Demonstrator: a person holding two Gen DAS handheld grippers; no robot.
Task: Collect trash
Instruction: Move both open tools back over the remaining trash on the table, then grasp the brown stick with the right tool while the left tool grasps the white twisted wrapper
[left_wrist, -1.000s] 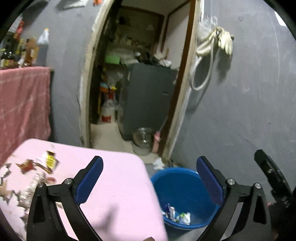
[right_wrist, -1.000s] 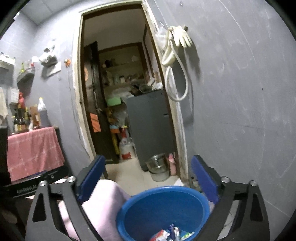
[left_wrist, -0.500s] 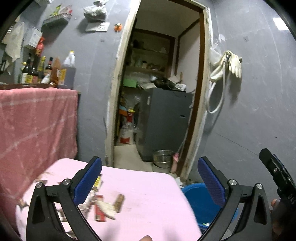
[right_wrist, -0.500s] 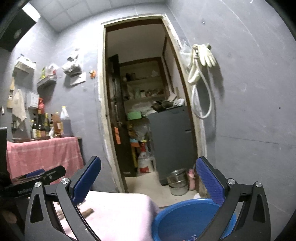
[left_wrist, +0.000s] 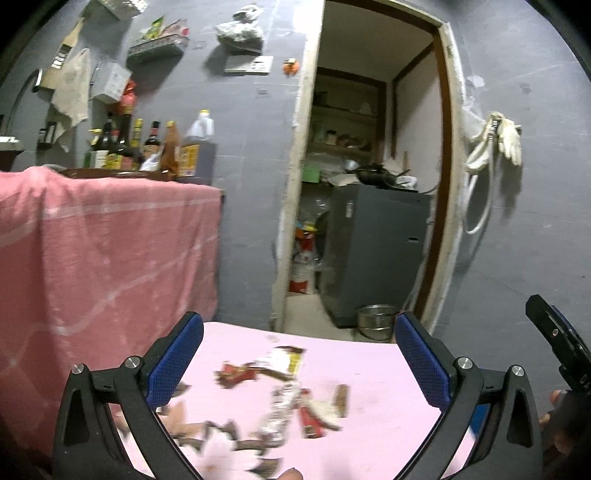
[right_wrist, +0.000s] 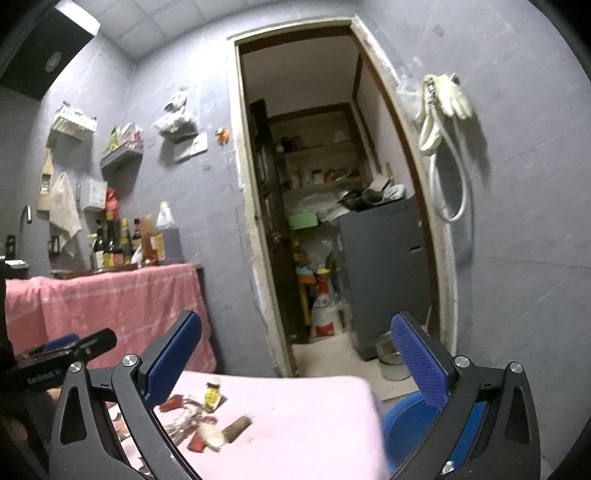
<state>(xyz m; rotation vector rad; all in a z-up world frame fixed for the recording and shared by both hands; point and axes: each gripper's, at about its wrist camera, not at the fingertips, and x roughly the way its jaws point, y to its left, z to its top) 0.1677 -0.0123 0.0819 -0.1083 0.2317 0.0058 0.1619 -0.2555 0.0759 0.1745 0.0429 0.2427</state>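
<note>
Several scraps of trash (left_wrist: 284, 398), wrappers and brown pieces, lie scattered on a pink-covered table (left_wrist: 369, 369). My left gripper (left_wrist: 299, 362) hovers open above them with nothing between its blue pads. In the right wrist view the same trash (right_wrist: 207, 421) sits on the table's left part, and my right gripper (right_wrist: 295, 362) is open and empty above the table (right_wrist: 303, 417). A blue bucket (right_wrist: 406, 421) stands on the floor just right of the table, partly hidden by my right finger. The other gripper's tip (left_wrist: 554, 339) shows at the right edge.
A counter draped in pink cloth (left_wrist: 103, 251) stands to the left, with bottles (left_wrist: 147, 147) on top. An open doorway (left_wrist: 369, 206) ahead leads to a grey cabinet (left_wrist: 376, 251) and a steel pot (left_wrist: 375, 319). A hose and glove (left_wrist: 495, 147) hang on the right wall.
Both grippers swung left and tilted up, from over the blue bucket towards the pink table. The trash now lies between my left fingers, and the bucket has slid to the right edge.
</note>
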